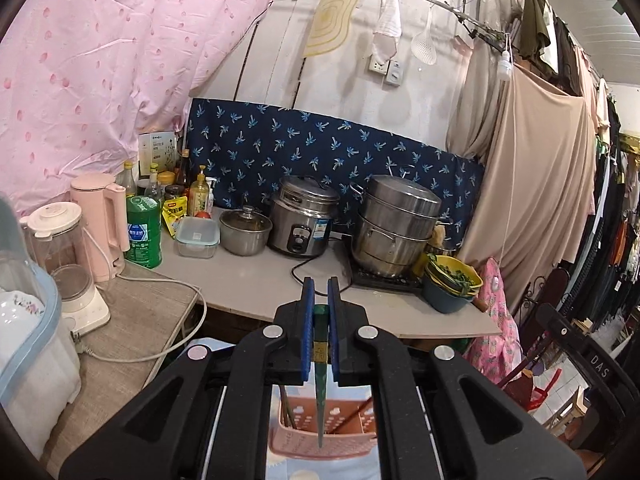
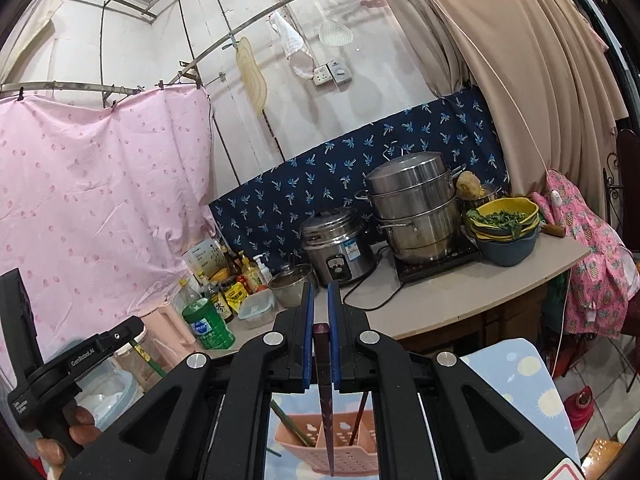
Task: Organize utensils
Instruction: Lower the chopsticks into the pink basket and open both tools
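My left gripper point(image 1: 320, 292) is shut on a green chopstick point(image 1: 321, 376) that hangs point down over a pink slotted utensil holder point(image 1: 320, 436). My right gripper point(image 2: 320, 294) is shut on a dark maroon chopstick point(image 2: 326, 396), its tip hanging over the same pink holder point(image 2: 344, 452). The holder has compartments and several chopsticks point(image 2: 358, 420) stand in it. It rests on a light blue patterned cloth point(image 2: 516, 376). The left gripper body point(image 2: 60, 384) shows at the lower left of the right wrist view, with a green chopstick point(image 2: 148, 360) below it.
Behind is a grey counter point(image 1: 256, 284) with a rice cooker point(image 1: 300, 220), stacked steel steamer point(image 1: 396, 228), small lidded pot point(image 1: 245, 230), bowls of greens point(image 1: 452, 280), bottles and a pink kettle point(image 1: 100, 224). A blender point(image 1: 68, 264) and a covered dish rack point(image 1: 24, 320) stand left.
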Available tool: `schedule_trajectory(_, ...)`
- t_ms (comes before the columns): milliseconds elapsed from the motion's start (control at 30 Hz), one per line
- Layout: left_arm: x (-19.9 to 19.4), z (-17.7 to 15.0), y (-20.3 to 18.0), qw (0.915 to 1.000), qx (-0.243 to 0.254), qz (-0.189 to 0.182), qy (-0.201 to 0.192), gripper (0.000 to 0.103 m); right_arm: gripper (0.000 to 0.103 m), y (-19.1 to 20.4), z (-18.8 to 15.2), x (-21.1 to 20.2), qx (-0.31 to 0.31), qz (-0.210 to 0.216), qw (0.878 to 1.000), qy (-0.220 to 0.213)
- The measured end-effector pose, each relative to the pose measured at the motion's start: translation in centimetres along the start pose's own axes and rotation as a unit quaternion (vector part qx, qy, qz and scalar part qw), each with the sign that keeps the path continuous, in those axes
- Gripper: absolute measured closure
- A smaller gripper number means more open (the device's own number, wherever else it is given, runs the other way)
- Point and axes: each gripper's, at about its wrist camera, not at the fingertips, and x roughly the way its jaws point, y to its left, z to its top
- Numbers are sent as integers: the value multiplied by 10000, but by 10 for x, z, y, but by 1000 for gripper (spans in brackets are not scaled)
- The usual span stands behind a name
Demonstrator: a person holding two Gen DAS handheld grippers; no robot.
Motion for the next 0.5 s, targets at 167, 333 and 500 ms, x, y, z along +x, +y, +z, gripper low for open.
schedule_trajectory(167, 29, -3, 2, 9999, 84, 109, 68, 97, 96, -1, 0, 35, 45, -41, 10000, 69)
schedule_trajectory(333, 56, -13, 8, 9995, 101, 168, 236, 97, 96, -6, -20, 65, 15, -115, 9994, 333)
schedule_trajectory(500, 77, -32, 20, 9985, 52, 207, 500, 97, 96, -14, -49, 88, -12, -189, 9976, 669)
